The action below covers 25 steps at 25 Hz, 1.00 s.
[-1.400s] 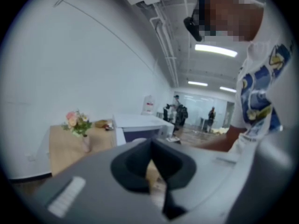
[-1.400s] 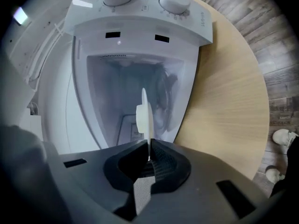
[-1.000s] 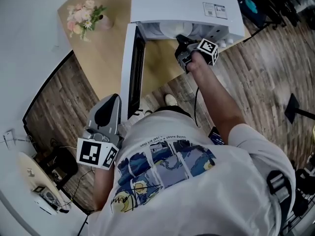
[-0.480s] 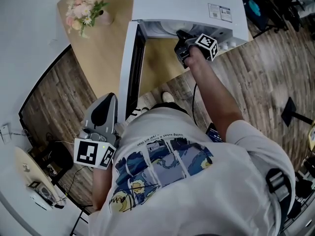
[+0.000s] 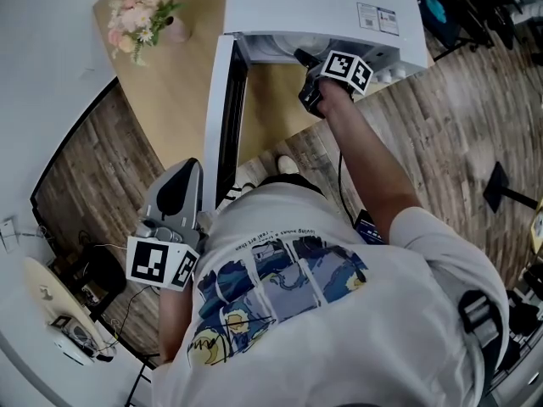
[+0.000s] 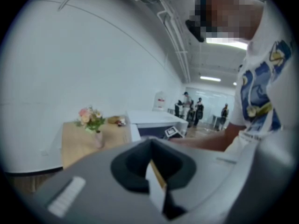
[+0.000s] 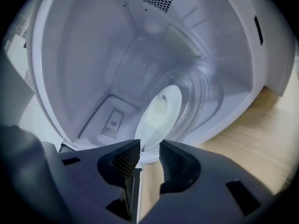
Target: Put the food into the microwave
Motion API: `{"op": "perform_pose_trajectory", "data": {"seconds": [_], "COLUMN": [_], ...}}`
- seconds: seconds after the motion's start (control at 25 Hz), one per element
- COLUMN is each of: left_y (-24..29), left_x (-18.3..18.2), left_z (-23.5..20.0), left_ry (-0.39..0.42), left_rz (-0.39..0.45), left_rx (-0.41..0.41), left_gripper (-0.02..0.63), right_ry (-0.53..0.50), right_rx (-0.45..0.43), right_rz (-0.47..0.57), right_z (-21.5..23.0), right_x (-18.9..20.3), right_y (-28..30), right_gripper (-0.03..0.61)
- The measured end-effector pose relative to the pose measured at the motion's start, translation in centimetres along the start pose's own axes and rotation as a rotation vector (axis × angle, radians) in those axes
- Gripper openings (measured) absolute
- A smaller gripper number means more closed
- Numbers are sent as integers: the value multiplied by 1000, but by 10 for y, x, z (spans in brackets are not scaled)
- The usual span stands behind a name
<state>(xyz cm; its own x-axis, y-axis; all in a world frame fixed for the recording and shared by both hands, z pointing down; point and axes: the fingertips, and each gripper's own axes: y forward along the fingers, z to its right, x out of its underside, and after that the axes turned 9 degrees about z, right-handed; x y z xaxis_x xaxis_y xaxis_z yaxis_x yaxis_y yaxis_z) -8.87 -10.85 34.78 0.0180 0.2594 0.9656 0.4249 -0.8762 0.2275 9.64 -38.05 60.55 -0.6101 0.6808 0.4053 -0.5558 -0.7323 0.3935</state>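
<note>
The white microwave (image 5: 322, 7) stands on a wooden table, its door (image 5: 222, 117) swung open to the left. Inside, a white plate (image 7: 161, 113) with a pale piece of food (image 7: 159, 107) lies on the glass turntable (image 7: 201, 94). My right gripper (image 7: 149, 149) is at the oven's mouth (image 5: 304, 58); its jaws are opening, the pads stand apart, and the plate's near rim lies just beyond the gap, unpressed. My left gripper (image 5: 181, 181) hangs low by the person's left side, far from the oven, jaws together with nothing in them (image 6: 152, 164).
A vase of pink flowers (image 5: 136, 25) stands on the wooden table (image 5: 182, 83) left of the microwave. The open door juts out over the table's front edge. A black stand (image 5: 501, 189) is on the wood floor at right. People stand far off (image 6: 196, 108).
The right gripper has rolled at the oven's mouth, so its marker cube now faces up. The left gripper has stayed where it was.
</note>
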Motion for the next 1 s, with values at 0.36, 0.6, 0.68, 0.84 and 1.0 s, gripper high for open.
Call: {"op": "perform_pose_trajectory", "data": {"seconds": [0.36, 0.6, 0.68, 0.84, 1.0], "left_y": [0, -5, -6, -11, -17], "left_x": [2, 3, 3, 4, 5], "left_z": [-2, -2, -2, -2, -1], "left_ry": [-7, -16, -18, -22, -22], "left_rz": [1, 6, 7, 11, 14], "left_rx": [19, 22, 24, 23, 33], "left_gripper": [9, 9, 9, 9, 9], "right_ry": [1, -81, -93, -94, -106], "right_rx": [29, 90, 103, 109, 108], "right_rz": [-10, -94, -105, -97, -87], "right_z": [8, 11, 13, 15, 12], "right_x": [8, 18, 21, 24, 25], "right_y": [-8, -9, -9, -13, -21], "right_gripper": [112, 144, 150, 152, 152]}}
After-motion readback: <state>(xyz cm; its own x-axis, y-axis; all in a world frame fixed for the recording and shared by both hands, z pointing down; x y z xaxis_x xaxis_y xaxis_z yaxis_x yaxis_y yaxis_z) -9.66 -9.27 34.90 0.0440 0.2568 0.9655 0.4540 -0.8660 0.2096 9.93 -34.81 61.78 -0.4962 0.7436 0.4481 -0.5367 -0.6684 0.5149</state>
